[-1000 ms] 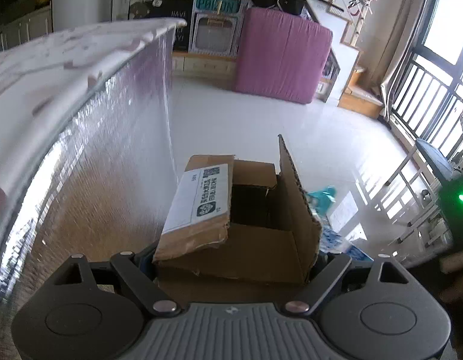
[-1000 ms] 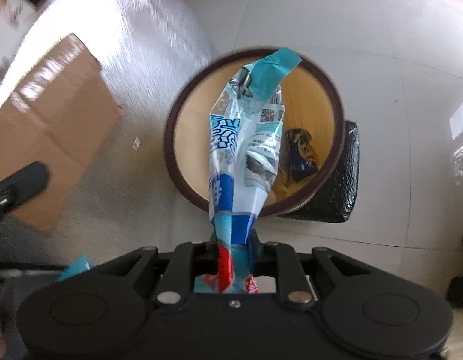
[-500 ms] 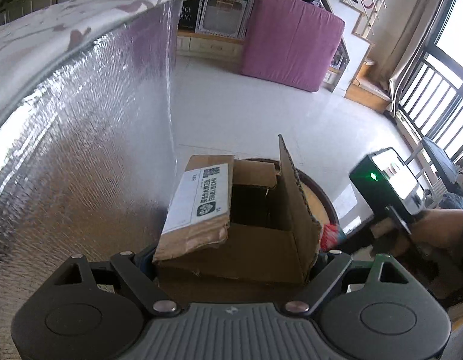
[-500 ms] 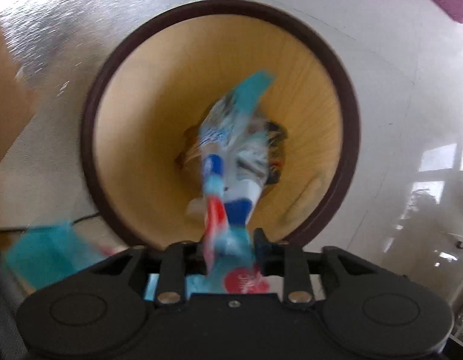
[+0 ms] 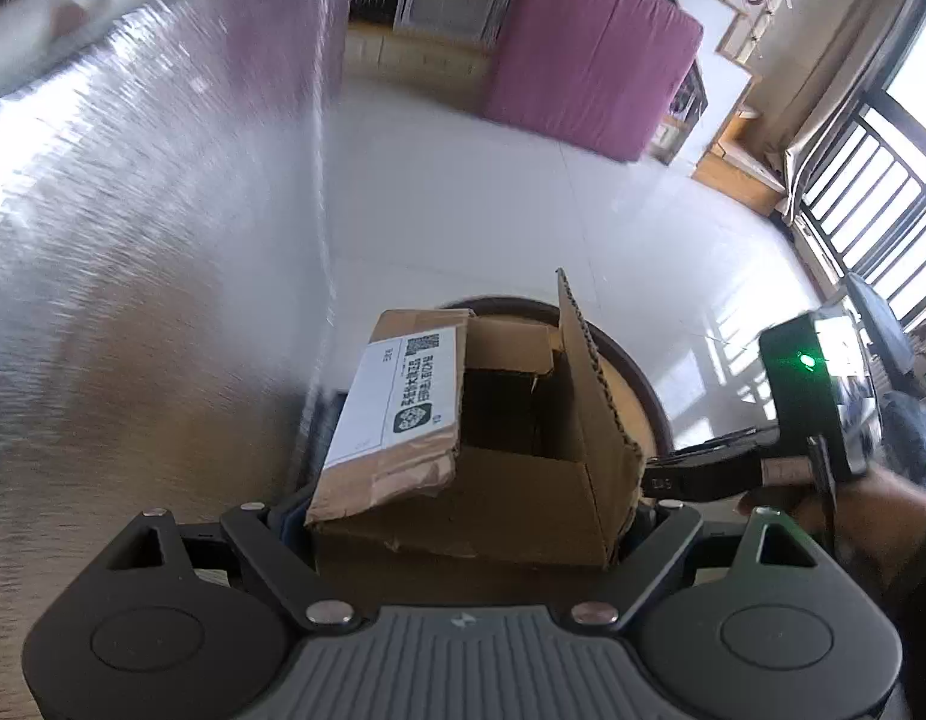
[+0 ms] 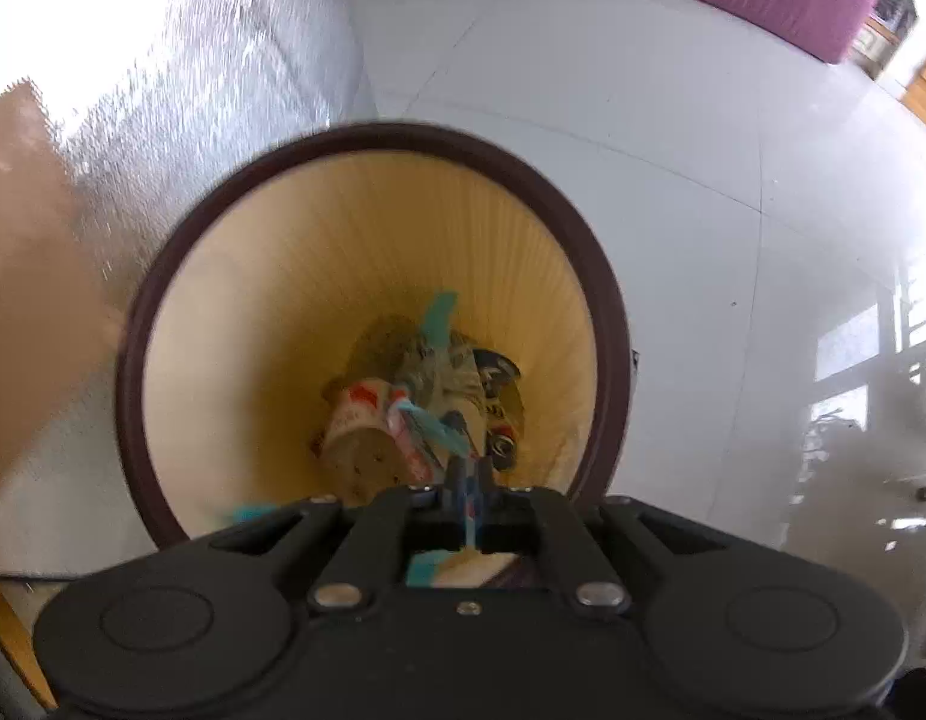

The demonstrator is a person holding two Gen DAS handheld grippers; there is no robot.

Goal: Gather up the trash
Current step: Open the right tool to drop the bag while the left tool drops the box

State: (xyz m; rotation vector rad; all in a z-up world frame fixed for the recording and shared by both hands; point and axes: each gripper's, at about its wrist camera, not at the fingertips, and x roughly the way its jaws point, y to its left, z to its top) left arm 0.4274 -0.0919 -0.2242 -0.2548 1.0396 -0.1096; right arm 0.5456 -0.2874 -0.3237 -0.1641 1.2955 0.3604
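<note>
My left gripper is shut on an open cardboard box with a white label, jaws wide on its two sides. Just behind the box stands the round bin with a dark rim. A hand holds my right gripper over the bin from the right. In the right wrist view that gripper points down into the bin, its fingers shut on the thin end of a blue, red and white snack wrapper. The wrapper hangs onto other trash at the bottom. The box shows blurred at the left.
A silver foil sheet rises along the left, close to the bin. White tiled floor stretches behind. A pink mattress leans at the back and a barred window is at the right. A white cup and dark packet lie in the bin.
My right gripper came down over the bin, its jaws parted and closed again, and the wrapper sank inside. My left gripper brought the box nearer the bin. The right gripper entered the left wrist view.
</note>
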